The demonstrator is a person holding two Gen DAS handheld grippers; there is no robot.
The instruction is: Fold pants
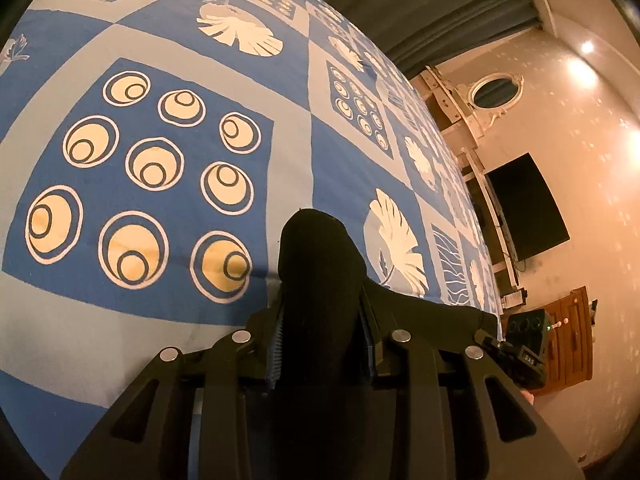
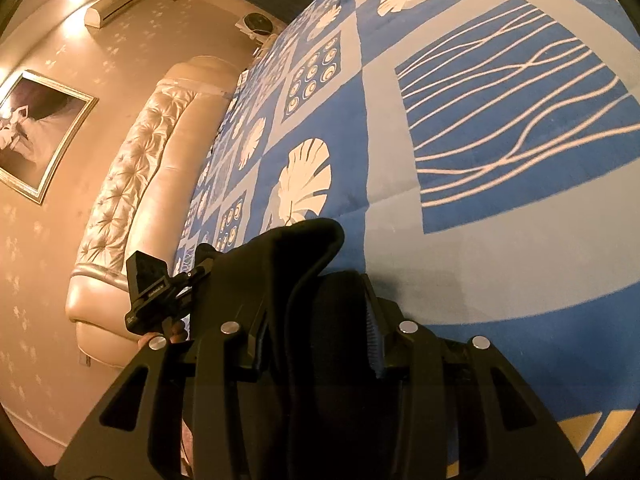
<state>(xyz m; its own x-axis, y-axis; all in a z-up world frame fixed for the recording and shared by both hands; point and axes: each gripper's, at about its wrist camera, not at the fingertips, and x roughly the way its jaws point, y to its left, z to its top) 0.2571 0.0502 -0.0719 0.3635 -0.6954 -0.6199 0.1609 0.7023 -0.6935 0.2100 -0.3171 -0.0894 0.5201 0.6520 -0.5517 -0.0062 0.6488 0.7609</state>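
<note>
Left tool [image 1: 320, 344], seen from its own wrist cam: both fingers are pressed onto a thick bunch of black pants [image 1: 320, 280], which fills the gap between them and pokes out past the tips. The rest of the dark cloth trails off to that tool's right side, twd the other tool [image 1: 516, 356], which shows at the edge of this view. Under and ahead of the tool lies a bed w/ a blue patterned bedspread [image 1: 160, 80].

Right tool [image 2: 320, 340], from its wrist cam: fingers likewise pinching black fabric, a folded lip of it standing up ahead of the tips and draping to this tool's left.

So the pants hang btwn the two tools, long axis running tool to tool, each holding one end. Both look equally near. The next move probably depends on carrying that held edge evenly across the bedspread ahead.
</note>
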